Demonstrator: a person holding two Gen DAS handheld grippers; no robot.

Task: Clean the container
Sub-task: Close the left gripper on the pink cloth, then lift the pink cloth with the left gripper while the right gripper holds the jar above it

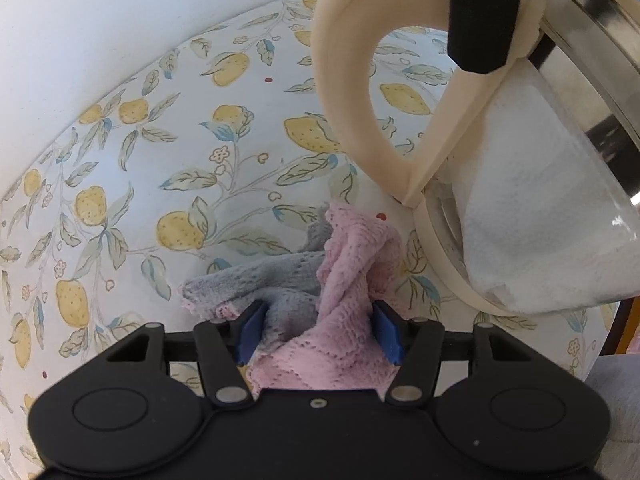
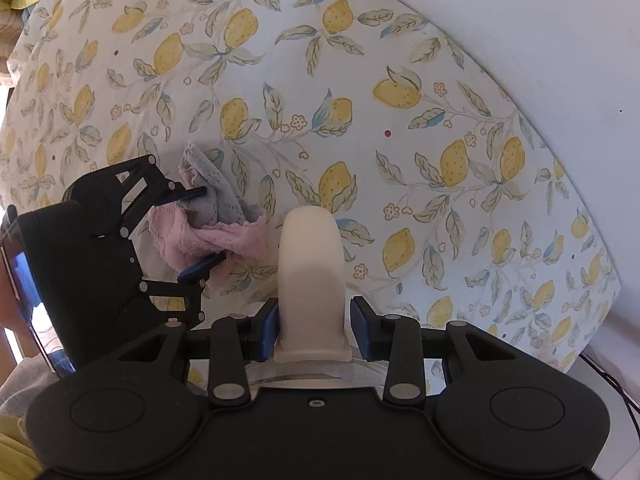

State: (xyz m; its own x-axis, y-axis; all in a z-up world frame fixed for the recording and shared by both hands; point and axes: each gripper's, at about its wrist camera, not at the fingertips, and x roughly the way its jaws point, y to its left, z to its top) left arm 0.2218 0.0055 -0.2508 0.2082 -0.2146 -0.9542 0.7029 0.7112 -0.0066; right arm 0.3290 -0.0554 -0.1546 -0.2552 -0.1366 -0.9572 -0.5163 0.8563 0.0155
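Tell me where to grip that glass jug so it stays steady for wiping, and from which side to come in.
Grip the jug by its cream loop handle, coming from the handle side with one finger on each flat face. The right gripper already straddles it there, leaving the glass body clear for the left gripper's cloth.

The tablecloth (image 2: 440, 80) was white, printed with yellow lemons, grey-green and blue leaves, small flowers and dark red dots. The cloth (image 1: 344, 280) was pink on one face and grey on the other, with a fine knitted texture. The container (image 1: 540, 208) was clear with a frosted white look, its handle (image 2: 312, 264) cream. Both grippers were black with blue pads (image 1: 386, 332).
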